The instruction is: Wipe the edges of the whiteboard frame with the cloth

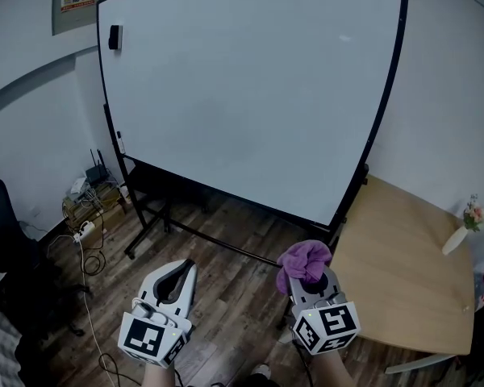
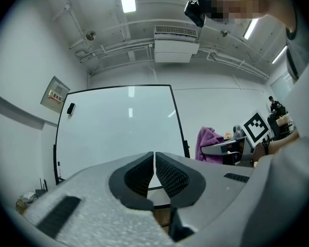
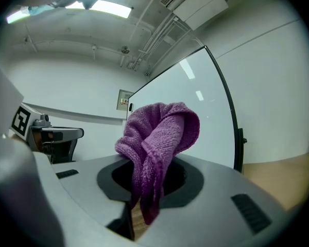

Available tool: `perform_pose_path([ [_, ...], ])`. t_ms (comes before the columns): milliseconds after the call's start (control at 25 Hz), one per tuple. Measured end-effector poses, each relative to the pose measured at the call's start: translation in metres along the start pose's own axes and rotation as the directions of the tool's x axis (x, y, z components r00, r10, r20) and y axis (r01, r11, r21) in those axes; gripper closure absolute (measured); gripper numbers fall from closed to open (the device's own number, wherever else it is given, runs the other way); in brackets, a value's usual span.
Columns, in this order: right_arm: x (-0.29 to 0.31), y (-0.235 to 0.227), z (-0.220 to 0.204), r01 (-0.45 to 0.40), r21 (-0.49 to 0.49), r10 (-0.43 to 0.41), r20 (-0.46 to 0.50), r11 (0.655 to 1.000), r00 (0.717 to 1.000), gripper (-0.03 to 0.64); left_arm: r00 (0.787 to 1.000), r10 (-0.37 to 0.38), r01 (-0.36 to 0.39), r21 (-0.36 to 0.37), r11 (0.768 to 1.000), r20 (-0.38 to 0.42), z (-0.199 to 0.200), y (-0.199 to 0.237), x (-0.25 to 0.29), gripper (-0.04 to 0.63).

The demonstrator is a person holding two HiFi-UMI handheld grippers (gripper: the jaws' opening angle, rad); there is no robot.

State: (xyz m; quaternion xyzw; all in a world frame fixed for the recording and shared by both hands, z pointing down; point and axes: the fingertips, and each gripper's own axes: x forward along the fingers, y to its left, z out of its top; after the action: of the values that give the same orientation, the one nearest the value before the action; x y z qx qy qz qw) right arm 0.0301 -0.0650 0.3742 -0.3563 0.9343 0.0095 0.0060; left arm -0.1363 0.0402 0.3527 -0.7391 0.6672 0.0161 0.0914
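Observation:
A large whiteboard [image 1: 250,87] in a black frame [image 1: 385,103] stands on a wheeled stand ahead of me. My right gripper [image 1: 308,274] is shut on a purple cloth [image 1: 303,259], bunched above its jaws and well short of the frame's lower right corner. In the right gripper view the cloth [image 3: 157,143] drapes over the jaws, with the board's frame [image 3: 227,107] behind. My left gripper [image 1: 177,276] hangs low at the left, shut with nothing between its jaws. In the left gripper view the left gripper [image 2: 154,171] has its pads pressed together, and the cloth [image 2: 208,142] shows off to the right.
A wooden table [image 1: 403,264] stands right of the board, with a small flower vase [image 1: 466,224] at its far edge. An eraser [image 1: 115,36] sticks to the board's upper left. Cables and a router [image 1: 89,192] lie on the floor at left, near a black chair [image 1: 4,240].

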Motion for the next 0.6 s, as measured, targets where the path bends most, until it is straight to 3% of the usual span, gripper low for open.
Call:
perform_pose_path([
  [600,-0.052,0.062,-0.007,0.032,0.002,-0.032,0.000,0.999,0.999,0.531,0.999,-0.046,0.046,-0.020,0.999,0.010,0.003,-0.004,-0.067,0.578],
])
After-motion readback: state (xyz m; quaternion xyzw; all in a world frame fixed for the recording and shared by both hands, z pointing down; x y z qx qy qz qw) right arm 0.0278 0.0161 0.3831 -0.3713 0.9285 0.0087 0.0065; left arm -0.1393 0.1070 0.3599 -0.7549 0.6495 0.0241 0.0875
